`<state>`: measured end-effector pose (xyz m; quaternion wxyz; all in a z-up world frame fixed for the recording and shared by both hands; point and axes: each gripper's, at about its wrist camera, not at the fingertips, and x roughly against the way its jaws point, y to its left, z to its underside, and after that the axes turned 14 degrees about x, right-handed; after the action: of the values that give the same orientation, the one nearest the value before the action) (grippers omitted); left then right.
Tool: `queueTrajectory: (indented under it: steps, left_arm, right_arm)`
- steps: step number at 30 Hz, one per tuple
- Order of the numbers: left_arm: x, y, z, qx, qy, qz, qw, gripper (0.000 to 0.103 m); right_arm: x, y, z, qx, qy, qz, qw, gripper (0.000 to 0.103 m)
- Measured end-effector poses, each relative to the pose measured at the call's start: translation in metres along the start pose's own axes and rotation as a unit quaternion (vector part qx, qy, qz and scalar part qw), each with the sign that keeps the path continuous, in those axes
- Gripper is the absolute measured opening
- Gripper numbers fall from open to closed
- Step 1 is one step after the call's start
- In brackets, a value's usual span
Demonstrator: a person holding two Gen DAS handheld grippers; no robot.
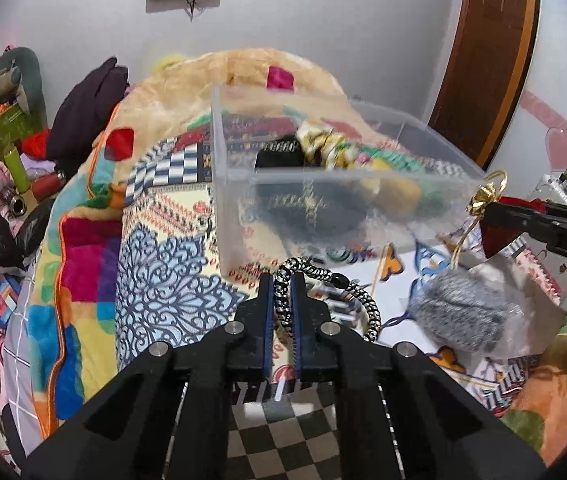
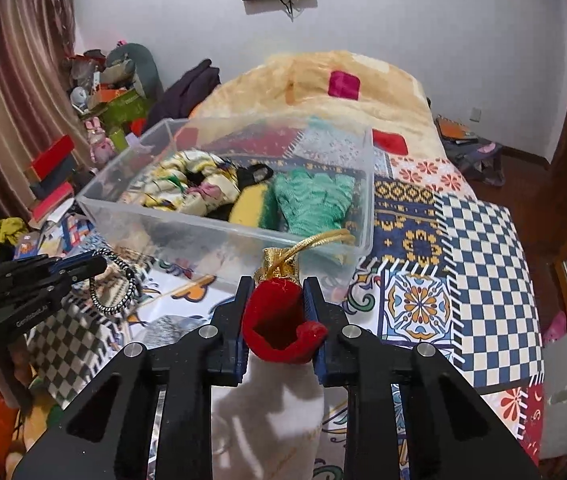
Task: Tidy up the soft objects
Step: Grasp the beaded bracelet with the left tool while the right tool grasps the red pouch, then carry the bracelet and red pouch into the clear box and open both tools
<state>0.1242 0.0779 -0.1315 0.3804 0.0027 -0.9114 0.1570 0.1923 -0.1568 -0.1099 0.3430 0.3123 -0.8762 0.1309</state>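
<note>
The left gripper [image 1: 282,280] pinches a black-and-white stretchy hair band [image 1: 325,276] tight, just in front of the clear box [image 1: 235,178]. The band hangs in a loop out to the right side. The right gripper [image 2: 279,286] squeezes a small red pouch [image 2: 279,320] near the box's front wall. The pouch's long way runs toward the box, gold top [image 2: 279,266] first, open red end facing back. Green gloves [image 2: 315,200] lie inside the box.
</note>
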Motion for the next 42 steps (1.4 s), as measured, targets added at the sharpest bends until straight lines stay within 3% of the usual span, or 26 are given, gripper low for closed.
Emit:
queueTrajectory:
  steps: [12,22,30,39,42]
  left_arm:
    - [0.048,-0.023,-0.033,-0.002,-0.078,0.042,0.996,0.007]
    - [0.047,-0.034,-0.075,0.006,-0.119,0.042,0.9919,0.007]
    - [0.012,-0.028,-0.094,0.017,-0.104,0.017,0.9942,0.007]
    - [-0.028,-0.024,-0.083,0.002,-0.057,-0.01,0.9983,0.007]
    - [-0.034,-0.024,-0.079,-0.003,-0.046,-0.016,0.9988,0.007]
  right_arm:
    - [0.04,0.014,-0.031,0.032,-0.07,0.003,0.997,0.022]
    - [0.038,0.004,-0.072,0.03,-0.11,0.012,0.993,0.022]
    - [-0.011,-0.012,-0.088,0.006,-0.066,0.0,0.998,0.022]
    - [-0.051,-0.013,-0.076,0.017,0.008,0.0,1.0,0.023]
    - [-0.053,-0.013,-0.073,0.018,0.022,-0.007,1.0,0.03]
